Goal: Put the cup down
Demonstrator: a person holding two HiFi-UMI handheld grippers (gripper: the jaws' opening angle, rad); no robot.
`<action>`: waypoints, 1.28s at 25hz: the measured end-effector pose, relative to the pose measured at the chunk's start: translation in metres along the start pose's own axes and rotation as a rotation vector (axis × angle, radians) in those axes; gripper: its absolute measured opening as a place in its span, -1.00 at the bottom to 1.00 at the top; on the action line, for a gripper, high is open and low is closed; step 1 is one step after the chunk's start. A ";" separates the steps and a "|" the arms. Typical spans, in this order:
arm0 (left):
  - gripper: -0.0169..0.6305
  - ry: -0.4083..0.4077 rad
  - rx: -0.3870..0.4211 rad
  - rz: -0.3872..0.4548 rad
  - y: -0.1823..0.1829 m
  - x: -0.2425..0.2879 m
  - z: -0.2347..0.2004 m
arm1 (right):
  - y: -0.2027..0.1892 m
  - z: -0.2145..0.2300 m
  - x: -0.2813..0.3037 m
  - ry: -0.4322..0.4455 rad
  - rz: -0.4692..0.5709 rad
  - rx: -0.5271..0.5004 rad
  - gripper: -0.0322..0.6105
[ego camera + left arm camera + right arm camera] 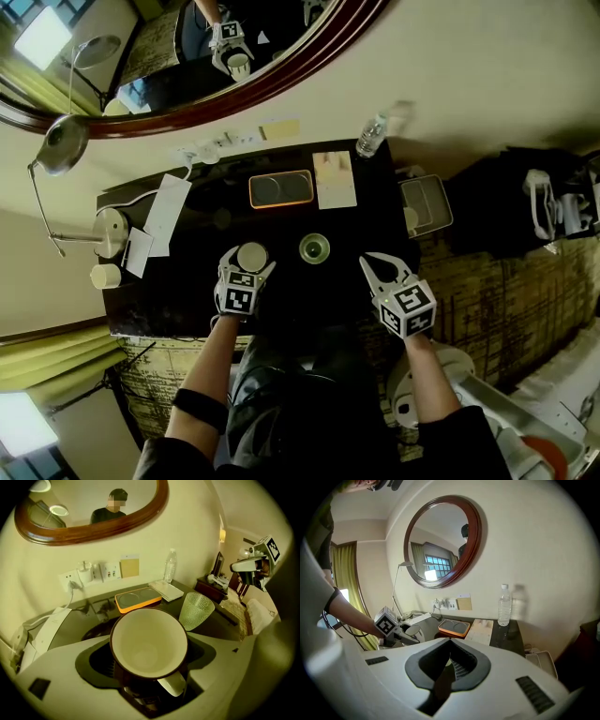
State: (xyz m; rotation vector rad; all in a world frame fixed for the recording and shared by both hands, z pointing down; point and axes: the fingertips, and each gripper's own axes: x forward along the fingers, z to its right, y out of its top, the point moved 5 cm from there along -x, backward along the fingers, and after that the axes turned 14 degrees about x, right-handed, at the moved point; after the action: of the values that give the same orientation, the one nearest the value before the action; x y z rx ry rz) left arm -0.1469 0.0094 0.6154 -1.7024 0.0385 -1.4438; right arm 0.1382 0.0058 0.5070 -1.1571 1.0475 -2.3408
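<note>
**Left jaws clasping the cup; right jaws closed and empty**

My left gripper holds the cup, a dark-walled mug with a cream inside. In the left gripper view the cup fills the gap between my two jaws. One jaw stands on each side of its wall, spread wide to take its girth. Its open mouth faces back toward the camera, and nothing is visible inside. Its pale handle points back toward me, slightly to the right of the jaw line.

In the head view the cup sits at my left fingertips over the black table. I cannot tell whether its base touches the top.

A green textured glass stands ahead of my left jaws and just to their right, close to the cup's rim but apart from it. An orange tray lies straight ahead, beyond the cup. A water bottle stands past the tray, by the wall.

My right gripper hangs over the table's near edge, on the far side of the glass, well apart from the cup. In the right gripper view its jaws meet with nothing between them. My left gripper and its cup show to their left.
</note>
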 end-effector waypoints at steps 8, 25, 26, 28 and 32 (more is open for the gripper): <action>0.30 0.014 0.010 -0.010 -0.012 0.010 -0.002 | 0.002 -0.002 0.000 -0.005 -0.006 -0.009 -0.87; 0.35 0.030 -0.027 0.031 -0.017 0.016 -0.003 | 0.007 0.000 -0.001 -0.025 -0.004 -0.008 -0.87; 0.39 0.031 -0.004 0.030 -0.016 0.015 -0.003 | 0.006 0.001 0.000 -0.024 -0.004 -0.007 -0.87; 0.45 0.033 0.035 0.031 -0.013 0.012 -0.003 | 0.004 0.001 0.003 -0.020 -0.004 -0.002 -0.87; 0.45 0.035 0.092 0.045 -0.005 -0.005 -0.007 | 0.004 -0.001 0.009 -0.005 0.004 0.004 -0.87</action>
State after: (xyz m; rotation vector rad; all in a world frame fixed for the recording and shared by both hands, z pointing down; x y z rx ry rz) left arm -0.1566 0.0109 0.6147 -1.5923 0.0290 -1.4209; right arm 0.1317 -0.0017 0.5084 -1.1577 1.0418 -2.3348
